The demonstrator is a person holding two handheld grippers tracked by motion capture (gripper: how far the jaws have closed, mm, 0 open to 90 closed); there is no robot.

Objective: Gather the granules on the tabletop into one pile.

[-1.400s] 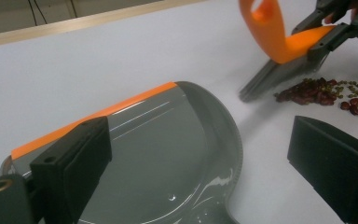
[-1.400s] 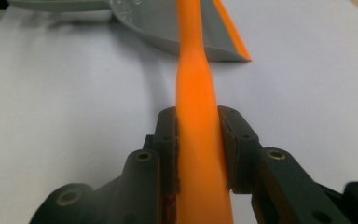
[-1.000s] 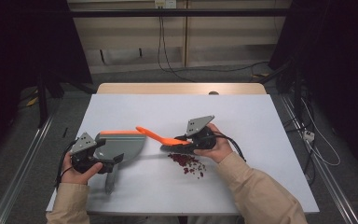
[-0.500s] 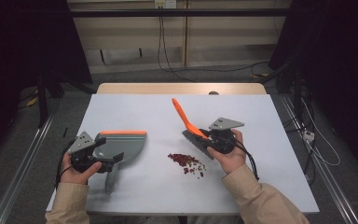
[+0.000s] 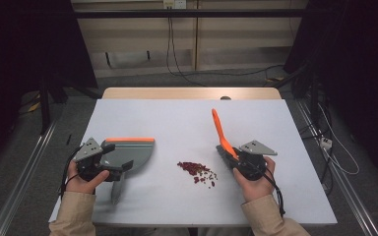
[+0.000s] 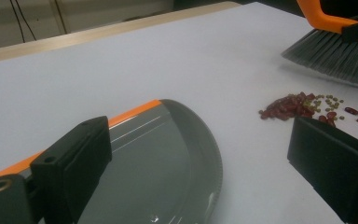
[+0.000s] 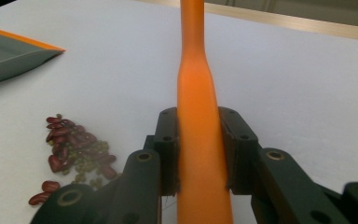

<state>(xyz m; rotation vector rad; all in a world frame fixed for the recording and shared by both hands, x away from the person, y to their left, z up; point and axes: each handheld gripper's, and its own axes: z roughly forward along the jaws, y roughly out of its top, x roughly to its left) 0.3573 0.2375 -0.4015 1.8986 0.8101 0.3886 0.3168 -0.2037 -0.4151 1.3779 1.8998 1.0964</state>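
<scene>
Orange-handled brush (image 5: 220,133), clamped in the right gripper (image 5: 239,158) jaws, stood beside the beans (image 5: 197,170); left gripper (image 5: 109,164) jaws' grip on the dustpan (image 5: 130,152) was indeterminate.

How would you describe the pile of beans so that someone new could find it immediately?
Look at the white table, near its front edge, between the grey dustpan on the left and the orange-handled brush on the right. The pile of beans lies there: small dark red and green pieces, the only loose, scattered thing on the surface.
</scene>
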